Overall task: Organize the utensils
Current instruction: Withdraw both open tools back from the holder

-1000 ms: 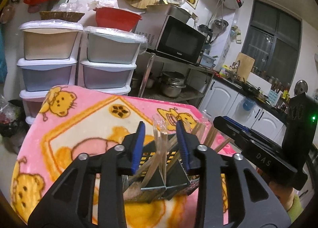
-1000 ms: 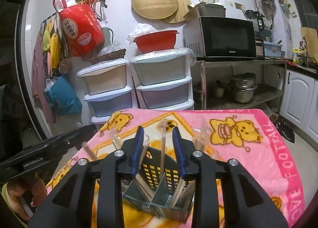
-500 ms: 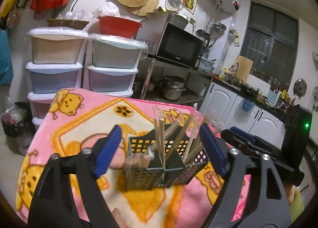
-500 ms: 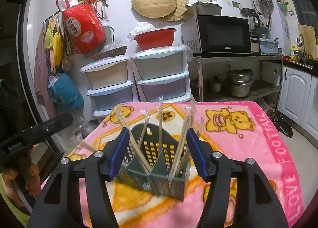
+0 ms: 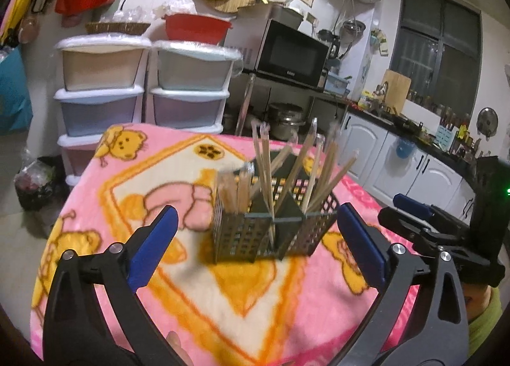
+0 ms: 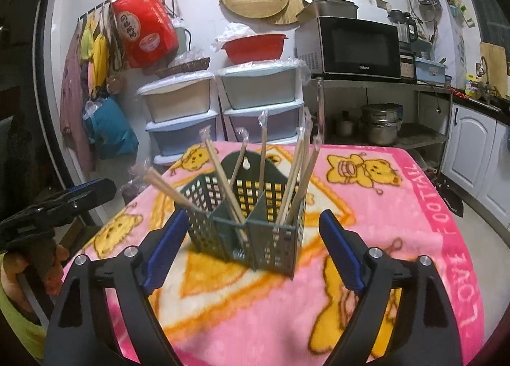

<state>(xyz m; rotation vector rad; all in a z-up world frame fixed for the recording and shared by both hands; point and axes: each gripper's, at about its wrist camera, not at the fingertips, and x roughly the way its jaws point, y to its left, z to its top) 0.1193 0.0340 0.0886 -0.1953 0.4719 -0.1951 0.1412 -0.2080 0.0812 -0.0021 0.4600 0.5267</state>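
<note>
Now both grippers stand spread with nothing between their pads: the left gripper and the right gripper have just been opening; each faces the green basket, which sits near the middle of the pink blanket, well in from its edges; wrapped chopsticks lean loosely outward from its compartments; a careless sweep could catch a leaning stick, flick it out, or tip the light basket on the soft cloth.

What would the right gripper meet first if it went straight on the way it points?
Probably the green perforated plastic utensil caddy, standing on the pink blanket just ahead between the open right gripper fingers; depth is unclear.
</note>
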